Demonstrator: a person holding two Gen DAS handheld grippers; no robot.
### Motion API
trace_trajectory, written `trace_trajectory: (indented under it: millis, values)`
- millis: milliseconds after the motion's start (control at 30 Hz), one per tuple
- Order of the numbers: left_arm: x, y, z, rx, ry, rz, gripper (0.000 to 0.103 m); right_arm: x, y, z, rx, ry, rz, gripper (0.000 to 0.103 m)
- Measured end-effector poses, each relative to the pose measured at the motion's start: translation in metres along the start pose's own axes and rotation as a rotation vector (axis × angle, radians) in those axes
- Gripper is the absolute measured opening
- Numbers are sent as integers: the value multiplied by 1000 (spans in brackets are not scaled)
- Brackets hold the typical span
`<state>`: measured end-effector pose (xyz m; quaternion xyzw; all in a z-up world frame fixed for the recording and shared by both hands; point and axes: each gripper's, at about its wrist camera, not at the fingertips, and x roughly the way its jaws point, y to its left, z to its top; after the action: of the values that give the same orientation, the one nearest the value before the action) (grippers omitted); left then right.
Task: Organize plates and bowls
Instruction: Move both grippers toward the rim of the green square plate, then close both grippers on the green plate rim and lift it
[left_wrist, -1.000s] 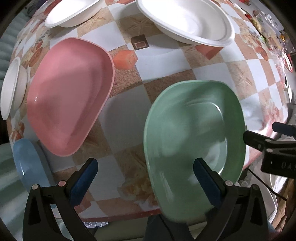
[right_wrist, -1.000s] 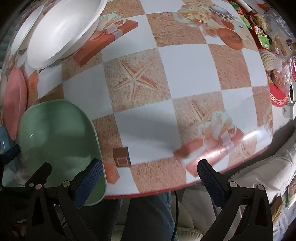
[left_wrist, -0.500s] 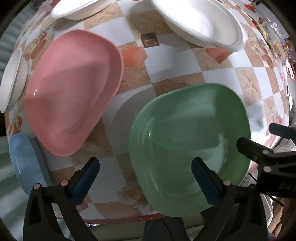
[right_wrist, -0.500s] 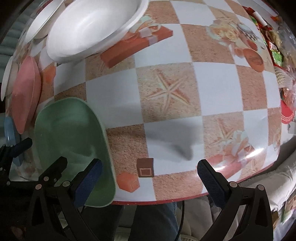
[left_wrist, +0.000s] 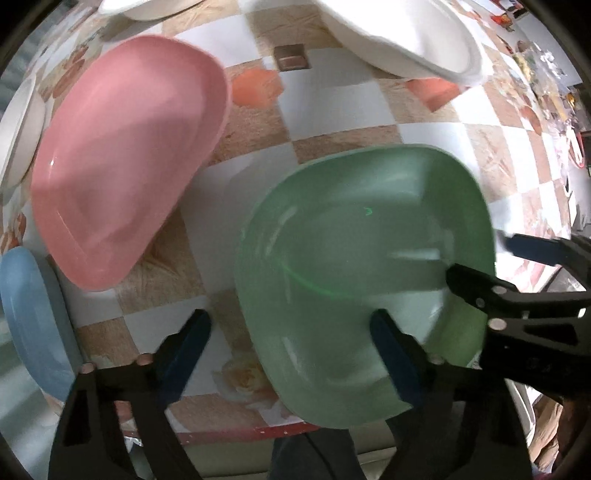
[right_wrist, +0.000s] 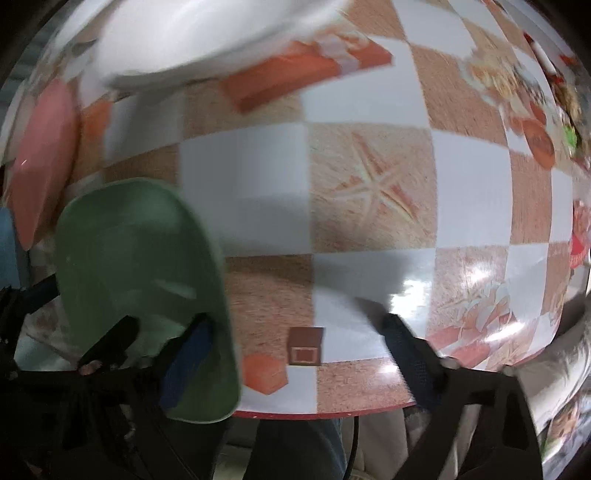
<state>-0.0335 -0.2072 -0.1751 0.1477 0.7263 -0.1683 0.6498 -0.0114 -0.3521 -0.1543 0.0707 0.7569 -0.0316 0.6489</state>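
Observation:
A green plate (left_wrist: 354, 266) lies at the near table edge, also in the right wrist view (right_wrist: 136, 273). My left gripper (left_wrist: 291, 354) is open; its right finger is over the plate's near rim, its left finger over the tablecloth. My right gripper (right_wrist: 295, 354) is open beside the plate's right rim, with its left finger at the rim; it also shows in the left wrist view (left_wrist: 517, 266). A pink plate (left_wrist: 125, 155) lies left of the green one. A blue plate (left_wrist: 33, 325) sits at the far left edge.
A large white bowl (left_wrist: 406, 33) stands behind the green plate, also in the right wrist view (right_wrist: 207, 37). More white dishes (left_wrist: 18, 125) sit at the left and back. The checkered tablecloth (right_wrist: 369, 192) stretches right. Clutter (right_wrist: 554, 110) lies far right.
Both grippers moved forward and closer to the green plate. The right gripper's left finger has reached the plate's right rim. The view is blurred by motion.

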Motion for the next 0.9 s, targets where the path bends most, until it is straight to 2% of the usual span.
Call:
trace_trajectory:
  millis: [33, 67, 100, 133, 167, 233, 300, 433, 667, 900]
  values:
    - [-3, -4, -1, 13, -6, -4, 72, -3, 8, 0, -22, -11, 8, 61]
    - [-4, -8, -2, 29, -14, -11, 66, -5, 13, -1, -39, -16, 17, 45]
    - [-6, -13, -2, 44, -21, -8, 60, -4, 20, -2, -50, -19, 31, 36]
    - [-7, -16, -2, 50, -19, -1, 59, -2, 26, -3, -55, -16, 52, 22]
    - [-8, -16, -4, 42, -17, -10, 59, -2, 29, -2, -52, -14, 43, 21]
    - [-9, -9, -5, 26, -26, -20, 45, -4, 28, 3, -33, 0, 45, 21]
    - [-11, -1, -6, 3, -27, -35, 39, -4, 30, 10, -20, 17, 54, 21]
    - [-14, 19, -12, -33, -34, -12, 39, 1, 39, 21, -40, 28, 72, 21]
    - [-21, 71, -13, -143, -61, 0, 39, 3, 98, 42, -108, 13, 97, 21]
    - [-30, 98, 6, -186, -100, 2, 39, -2, 129, 74, -127, -28, 84, 21]
